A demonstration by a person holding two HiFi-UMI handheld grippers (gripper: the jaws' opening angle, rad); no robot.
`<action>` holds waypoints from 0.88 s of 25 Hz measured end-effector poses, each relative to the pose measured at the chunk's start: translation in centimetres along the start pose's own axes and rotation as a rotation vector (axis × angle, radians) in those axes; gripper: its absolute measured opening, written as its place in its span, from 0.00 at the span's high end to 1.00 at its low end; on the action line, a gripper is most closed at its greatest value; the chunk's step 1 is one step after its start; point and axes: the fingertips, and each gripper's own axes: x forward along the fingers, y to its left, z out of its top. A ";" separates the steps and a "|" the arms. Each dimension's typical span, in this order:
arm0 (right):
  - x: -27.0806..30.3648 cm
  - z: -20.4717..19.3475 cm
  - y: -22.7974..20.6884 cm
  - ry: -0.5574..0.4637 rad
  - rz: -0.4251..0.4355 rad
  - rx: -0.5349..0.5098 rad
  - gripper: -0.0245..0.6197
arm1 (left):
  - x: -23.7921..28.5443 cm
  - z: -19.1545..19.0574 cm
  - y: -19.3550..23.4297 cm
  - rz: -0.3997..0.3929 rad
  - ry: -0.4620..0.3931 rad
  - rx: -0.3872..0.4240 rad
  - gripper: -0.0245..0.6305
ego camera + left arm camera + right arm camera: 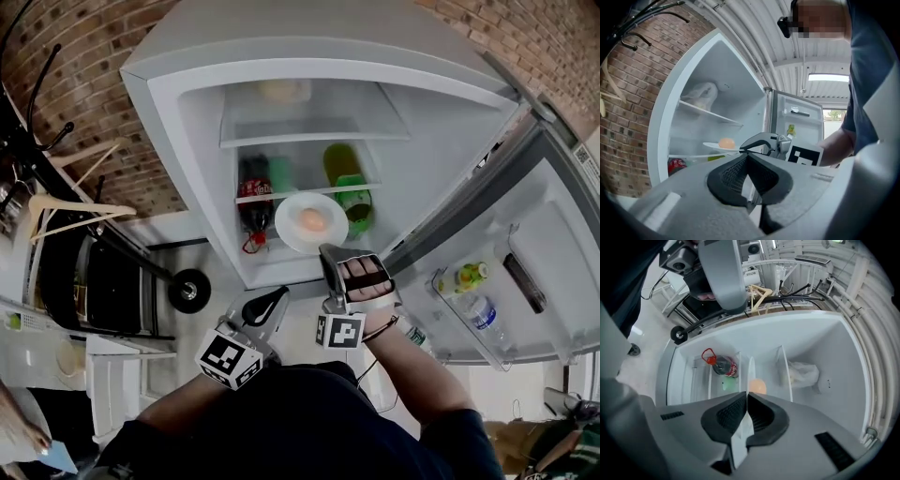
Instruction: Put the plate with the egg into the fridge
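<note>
Right tongs (746, 397) pinch rim of round white plate (291, 232), egg (312, 220) atop; left tongs (747, 157) closed, empty

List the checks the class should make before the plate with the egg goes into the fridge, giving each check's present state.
1. Fridge door open: ok.
2. Right gripper shut on the rim of the plate: ok.
3. Egg resting on the plate: ok.
4. Plate held about level: ok, judging by the left gripper view.
5. Free room on the shelf near the cola bottle and green bottle: cannot tell.
6. Left gripper shut, empty, apart from the plate: ok.
</note>
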 end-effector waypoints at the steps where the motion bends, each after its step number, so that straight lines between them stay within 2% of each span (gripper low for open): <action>1: 0.6 0.1 0.0 0.003 0.006 0.001 0.93 | 0.1 0.0 0.4 0.001 0.001 -0.005 0.96; 22: 12.2 -2.9 1.8 0.022 0.126 -0.039 0.93 | 2.9 0.1 3.4 0.084 0.012 -0.017 0.96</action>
